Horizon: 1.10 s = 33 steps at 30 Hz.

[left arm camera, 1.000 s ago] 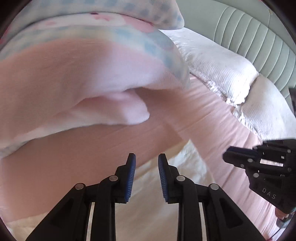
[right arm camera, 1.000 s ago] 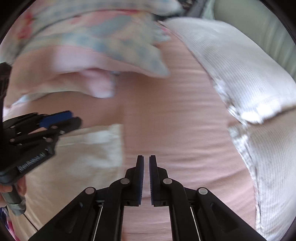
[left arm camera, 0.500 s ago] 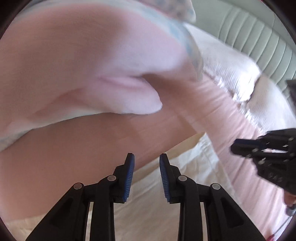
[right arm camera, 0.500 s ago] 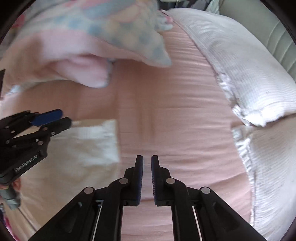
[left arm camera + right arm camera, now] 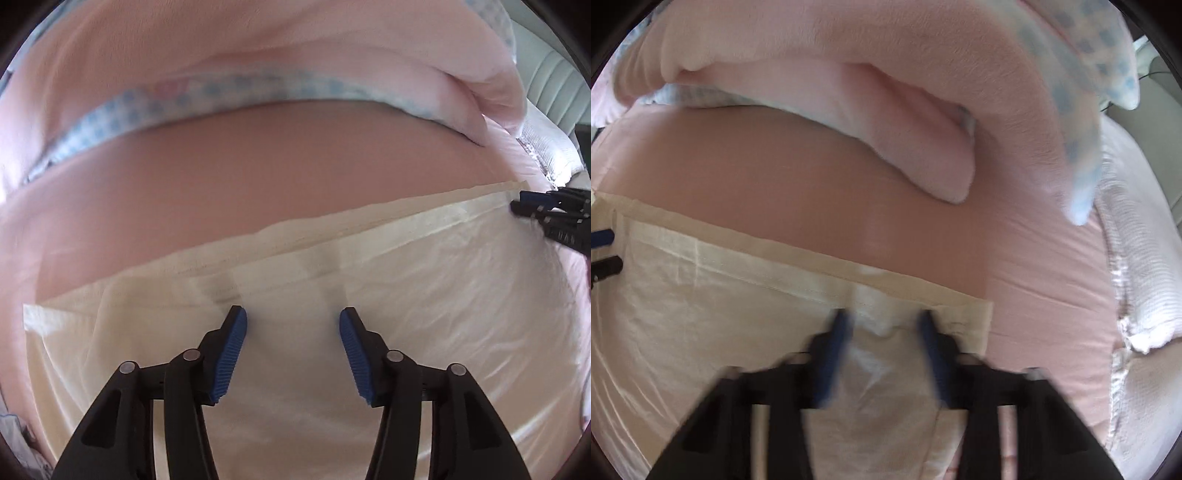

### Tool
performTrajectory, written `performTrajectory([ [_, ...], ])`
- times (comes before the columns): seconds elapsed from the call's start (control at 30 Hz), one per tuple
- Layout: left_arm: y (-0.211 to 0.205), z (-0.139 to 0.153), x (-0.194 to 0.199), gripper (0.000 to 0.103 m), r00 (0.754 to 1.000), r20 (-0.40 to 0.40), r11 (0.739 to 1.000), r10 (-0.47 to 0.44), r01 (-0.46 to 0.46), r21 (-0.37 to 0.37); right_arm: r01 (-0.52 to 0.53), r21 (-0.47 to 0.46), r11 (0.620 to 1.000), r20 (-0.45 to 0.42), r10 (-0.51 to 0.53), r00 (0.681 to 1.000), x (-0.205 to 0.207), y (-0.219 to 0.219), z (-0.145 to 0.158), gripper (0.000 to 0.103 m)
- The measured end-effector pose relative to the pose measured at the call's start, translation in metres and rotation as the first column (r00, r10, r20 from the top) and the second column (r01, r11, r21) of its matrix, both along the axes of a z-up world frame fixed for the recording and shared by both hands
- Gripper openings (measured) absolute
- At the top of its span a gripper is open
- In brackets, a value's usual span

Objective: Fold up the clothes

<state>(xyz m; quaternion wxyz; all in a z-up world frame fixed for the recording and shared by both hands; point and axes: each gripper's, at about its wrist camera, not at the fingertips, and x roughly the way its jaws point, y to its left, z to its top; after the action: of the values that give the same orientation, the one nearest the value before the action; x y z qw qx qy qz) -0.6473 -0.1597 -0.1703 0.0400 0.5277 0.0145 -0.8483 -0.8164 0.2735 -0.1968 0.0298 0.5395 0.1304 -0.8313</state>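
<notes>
A thin cream garment lies spread flat on a pink bed sheet, its cloth slightly glossy and finely creased, with a stitched, layered hem running straight along its far edge and ending in a square corner at the right in the right wrist view. Beyond it a thick, fleecy pink blanket is bunched in soft rolls, edged with a blue-and-white checked border. White ribbed pillows with a textured weave sit at the right side of the bed. The left gripper hangs over the middle of the garment, its ribbed blue pads parted with bare cloth showing between them; its jaws have just been opening. The right gripper, blurred, sits above the garment near the hem's right corner with its fingers apart and nothing pinched between them.
</notes>
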Motion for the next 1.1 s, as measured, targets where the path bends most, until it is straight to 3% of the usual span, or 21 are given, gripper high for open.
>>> performTrajectory([
  [0.03, 0.005, 0.0, -0.003, 0.017, 1.0, -0.015, 1.0, -0.014, 0.014, -0.017, 0.001, 0.007, 1.0, -0.004, -0.001, 1.0, 0.002, -0.002, 0.001, 0.008],
  [0.07, 0.009, 0.001, -0.008, 0.01, 0.999, -0.025, 1.0, -0.023, 0.022, -0.018, 0.003, 0.009, 1.0, -0.011, -0.003, 1.0, 0.003, -0.002, 0.002, 0.006],
  [0.2, 0.031, 0.0, -0.049, 0.008, 0.998, -0.056, 0.999, -0.027, 0.026, -0.021, 0.005, 0.08, 0.997, -0.044, -0.001, 0.999, 0.004, -0.006, 0.002, 0.004],
  [0.3, 0.007, 0.023, -0.043, 0.008, 0.995, -0.088, 0.998, 0.051, -0.047, 0.047, 0.125, 0.079, 0.989, -0.051, -0.121, 0.991, -0.001, 0.01, 0.003, 0.004],
  [0.37, -0.014, 0.038, -0.024, 0.016, 0.986, -0.112, 0.992, 0.12, -0.115, 0.055, 0.206, -0.012, 0.978, -0.052, -0.206, 0.977, -0.005, 0.028, 0.012, 0.004],
  [0.43, -0.041, 0.04, 0.001, 0.057, 0.981, -0.104, 0.987, 0.163, -0.161, 0.026, 0.218, -0.072, 0.973, -0.046, -0.222, 0.974, -0.006, 0.032, 0.019, 0.007],
  [0.47, -0.055, 0.04, 0.012, 0.06, 0.979, -0.098, 0.984, 0.18, -0.18, 0.014, 0.223, -0.101, 0.97, -0.043, -0.228, 0.973, -0.006, 0.033, 0.023, 0.008],
  [0.53, -0.071, 0.033, 0.024, 0.059, 0.982, -0.065, 0.984, 0.18, -0.179, 0.009, 0.156, -0.096, 0.983, -0.036, -0.16, 0.986, 0.01, 0.029, 0.022, 0.028],
  [0.57, -0.076, 0.027, 0.027, 0.059, 0.984, -0.043, 0.985, 0.172, -0.171, 0.012, 0.121, -0.092, 0.988, -0.025, -0.124, 0.992, 0.013, 0.019, 0.025, 0.052],
  [0.6, -0.078, 0.02, 0.03, 0.057, 0.988, -0.019, 0.988, 0.156, -0.156, 0.022, 0.081, -0.089, 0.993, -0.012, -0.082, 0.997, 0.019, 0.014, 0.025, 0.063],
  [0.67, -0.071, 0.004, 0.029, 0.034, 0.994, 0.025, 0.993, 0.11, -0.111, 0.046, 0.011, -0.044, 0.999, 0.005, -0.01, 1.0, 0.019, -0.012, 0.013, 0.063],
  [0.7, -0.066, 0.001, 0.028, 0.028, 0.994, 0.027, 0.994, 0.102, -0.103, 0.025, -0.016, -0.014, 1.0, 0.031, 0.016, 0.999, 0.017, -0.023, 0.004, 0.06],
  [0.73, -0.061, -0.001, 0.026, 0.023, 0.995, 0.03, 0.995, 0.095, -0.095, 0.004, -0.046, -0.005, 0.999, 0.058, 0.046, 0.997, 0.018, -0.033, -0.006, 0.047],
  [0.77, -0.055, -0.004, 0.025, 0.018, 0.996, 0.033, 0.996, 0.087, -0.086, -0.017, -0.079, -0.013, 0.997, 0.052, 0.08, 0.995, 0.021, -0.041, -0.009, 0.021],
  [0.8, -0.052, -0.004, 0.024, 0.008, 0.996, 0.024, 0.996, 0.088, -0.088, -0.024, -0.106, 0.015, 0.994, 0.034, 0.105, 0.994, 0.024, -0.05, -0.008, 0.007],
  [0.97, -0.06, 0.017, 0.021, 0.006, 0.984, -0.071, 0.986, 0.164, -0.164, 0.004, -0.059, 0.024, 0.998, -0.005, 0.059, 0.998, 0.034, -0.05, -0.001, 0.0],
  [1.1, -0.089, 0.023, 0.018, 0.009, 0.961, -0.047, 0.962, 0.272, -0.273, -0.01, 0.11, 0.035, 0.993, 0.003, -0.11, 0.994, 0.026, -0.007, -0.003, 0.0],
])
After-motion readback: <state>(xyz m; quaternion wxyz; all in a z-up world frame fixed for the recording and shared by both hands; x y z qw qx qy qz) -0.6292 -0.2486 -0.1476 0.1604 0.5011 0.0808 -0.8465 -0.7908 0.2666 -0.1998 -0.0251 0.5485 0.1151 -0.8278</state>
